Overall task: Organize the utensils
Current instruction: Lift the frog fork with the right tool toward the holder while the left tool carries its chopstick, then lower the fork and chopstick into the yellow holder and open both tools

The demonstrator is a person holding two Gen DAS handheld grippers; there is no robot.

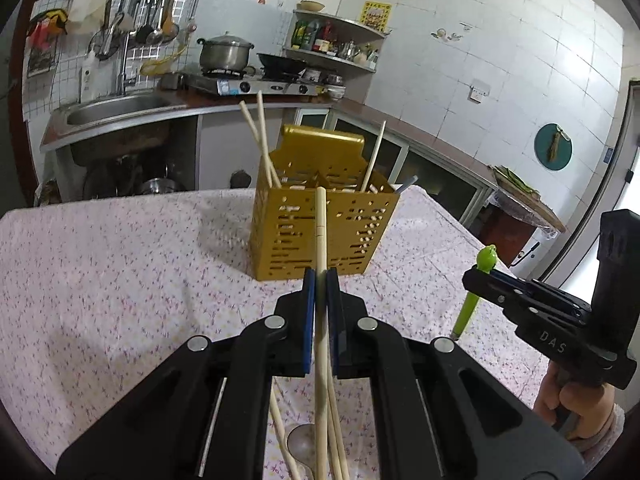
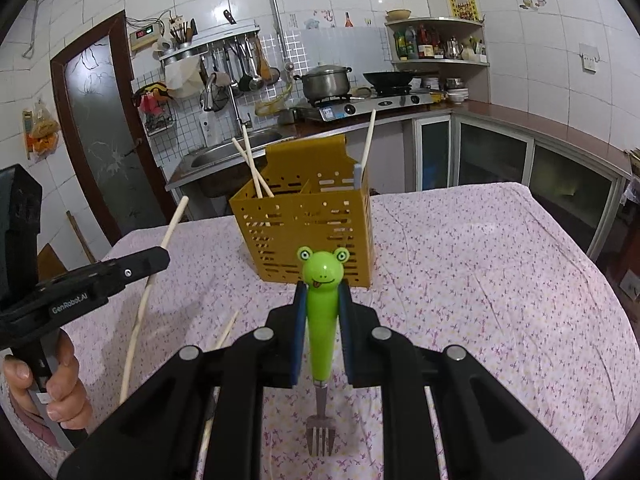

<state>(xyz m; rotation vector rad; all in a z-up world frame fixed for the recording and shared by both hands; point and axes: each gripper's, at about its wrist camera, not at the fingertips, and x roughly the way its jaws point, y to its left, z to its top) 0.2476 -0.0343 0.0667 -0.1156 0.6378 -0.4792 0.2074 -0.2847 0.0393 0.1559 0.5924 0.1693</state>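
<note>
The left tool [image 1: 320,280] is squeezed tight on one chopstick [image 1: 320,232], right in the middle of the left wrist view. The stick points up toward the yellow holder [image 1: 320,236], so it looks ready to go in standing up — that is likely why it is held near its middle, with lots of stick free at the top. Under this tool, at the bottom of the frame, more loose chopsticks [image 1: 338,432] and a spoon [image 1: 300,444] lie on the counter [image 1: 120,280], waiting their turn.

The right tool [image 2: 322,308] is clamped on the green frog fork [image 2: 322,312] in the middle of the right wrist view. It holds the fat handle, with the frog face up and the metal prongs pointing down, so I think the prongs will go in first.

The holder stands just past both tools, in the upper middle of each frame. It has a wall inside that makes two boxes — some chopsticks already lean in both sides.
</note>
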